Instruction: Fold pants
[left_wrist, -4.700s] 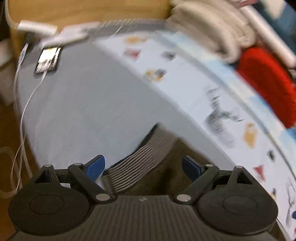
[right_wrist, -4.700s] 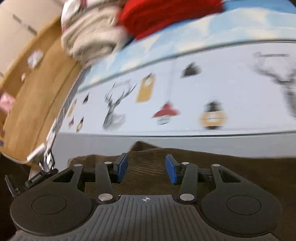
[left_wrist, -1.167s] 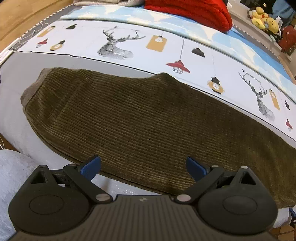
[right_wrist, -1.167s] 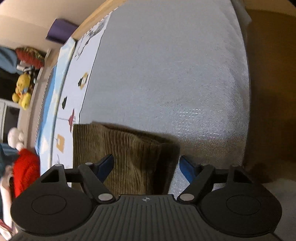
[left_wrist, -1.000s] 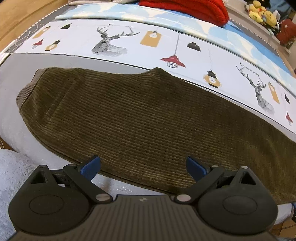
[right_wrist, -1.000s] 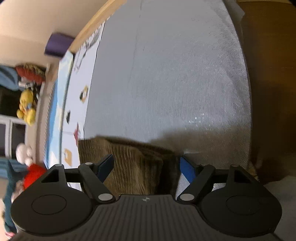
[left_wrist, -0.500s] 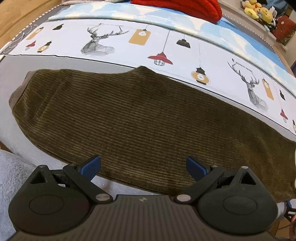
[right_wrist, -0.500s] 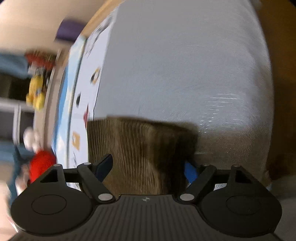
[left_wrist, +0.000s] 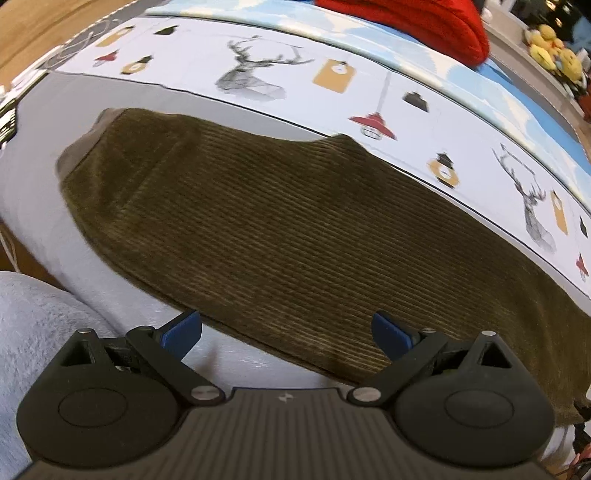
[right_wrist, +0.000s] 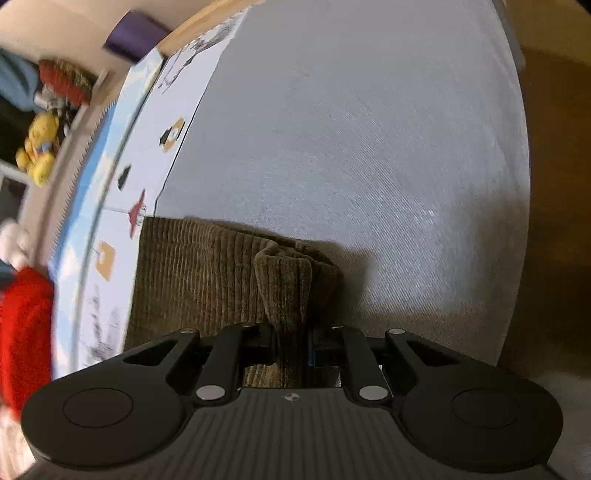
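On the grey bed (left_wrist: 33, 177) beside a deer-print sheet (left_wrist: 258, 74), the olive corduroy pants (left_wrist: 280, 229) lie flat lengthwise, the right gripper (right_wrist: 291, 347) pinching their bunched hem, likely to fold it over, while the left gripper (left_wrist: 286, 328) hovers, jaws spread wide, near the bed's front edge.

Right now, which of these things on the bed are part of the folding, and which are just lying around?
In use:
- brown corduroy pants, spread on the grey sheet
- right gripper, shut on the pants' end
- left gripper, open above their near edge

Lying about:
- red knit
- yellow plush toys
- patterned bedding
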